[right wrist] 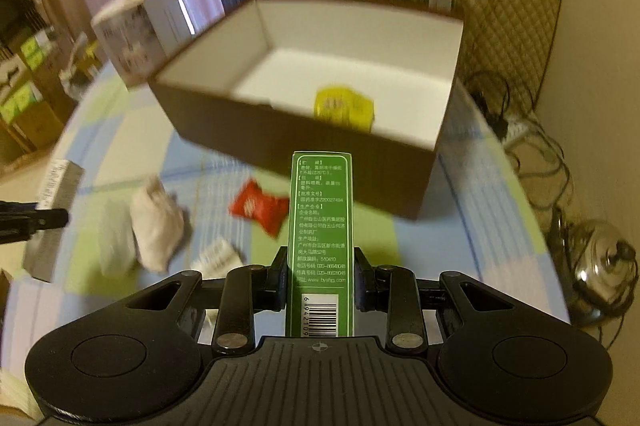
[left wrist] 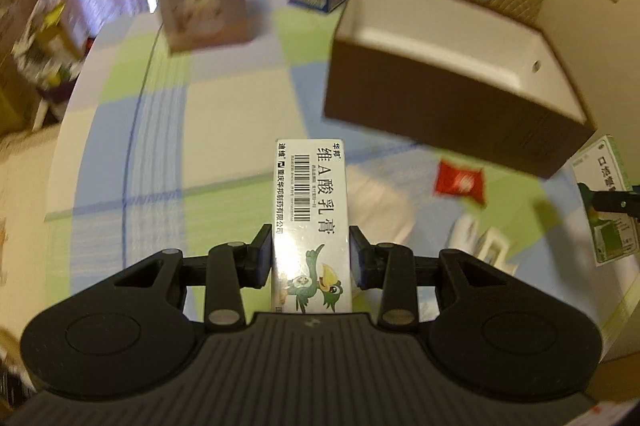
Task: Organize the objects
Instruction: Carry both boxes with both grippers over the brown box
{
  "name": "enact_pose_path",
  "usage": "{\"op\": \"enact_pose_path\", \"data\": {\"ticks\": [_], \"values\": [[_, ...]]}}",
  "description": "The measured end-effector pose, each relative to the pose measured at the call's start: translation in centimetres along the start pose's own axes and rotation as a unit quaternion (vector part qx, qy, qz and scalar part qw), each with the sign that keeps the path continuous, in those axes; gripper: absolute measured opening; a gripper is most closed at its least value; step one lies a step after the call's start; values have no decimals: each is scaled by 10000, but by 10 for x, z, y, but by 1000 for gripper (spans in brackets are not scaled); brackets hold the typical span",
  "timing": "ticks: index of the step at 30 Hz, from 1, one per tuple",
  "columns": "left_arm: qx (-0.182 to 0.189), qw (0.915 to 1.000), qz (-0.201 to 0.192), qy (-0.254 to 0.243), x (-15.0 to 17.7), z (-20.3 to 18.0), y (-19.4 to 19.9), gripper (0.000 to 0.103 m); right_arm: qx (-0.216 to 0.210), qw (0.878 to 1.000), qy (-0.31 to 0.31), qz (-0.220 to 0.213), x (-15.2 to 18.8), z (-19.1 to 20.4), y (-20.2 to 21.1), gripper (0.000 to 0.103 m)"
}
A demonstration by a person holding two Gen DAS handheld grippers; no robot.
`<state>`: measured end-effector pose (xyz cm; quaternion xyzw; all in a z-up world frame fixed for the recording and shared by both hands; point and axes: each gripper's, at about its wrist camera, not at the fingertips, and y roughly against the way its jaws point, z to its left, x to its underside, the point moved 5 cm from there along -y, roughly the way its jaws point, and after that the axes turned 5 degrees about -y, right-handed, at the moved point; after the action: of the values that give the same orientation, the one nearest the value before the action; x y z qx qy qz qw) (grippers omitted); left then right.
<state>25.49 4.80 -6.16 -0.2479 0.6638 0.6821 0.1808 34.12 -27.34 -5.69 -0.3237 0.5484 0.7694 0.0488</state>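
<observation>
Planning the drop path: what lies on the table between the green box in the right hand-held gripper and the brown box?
In the right wrist view, a red packet lies just left of the line from the green box to the brown box; otherwise only tablecloth.

The left gripper point(left wrist: 312, 258) and right gripper point(right wrist: 320, 280), low in each frame's middle, each pinch something tight.

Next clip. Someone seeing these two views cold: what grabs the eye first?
Each gripper is shut on a carton: the left gripper holds a white ointment box with a cartoon bird, the right gripper a green medicine box. Ahead of both sits an open brown box with a yellow packet inside, and a red packet lies on the checked tablecloth before it.
</observation>
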Motion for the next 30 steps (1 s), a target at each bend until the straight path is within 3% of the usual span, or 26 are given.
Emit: {"op": "enact_pose_path", "data": {"ticks": [10,16,24,30], "values": [[169,9969,-605,-479,-89,-38,-14,33,-168,9970,-251,-709,-75,-11,14,27],[197,9939,-800,-732,-149,-55,-34,33,-2,9950,-479,-882,-118,-27,-3,27],[83,9916,-689,-1095,-201,-73,-77,33,365,9936,-737,-777,-147,-53,-42,27],[15,9907,-373,-1311,-213,-83,-124,33,541,9941,-793,-501,-151,-65,-73,27]]}}
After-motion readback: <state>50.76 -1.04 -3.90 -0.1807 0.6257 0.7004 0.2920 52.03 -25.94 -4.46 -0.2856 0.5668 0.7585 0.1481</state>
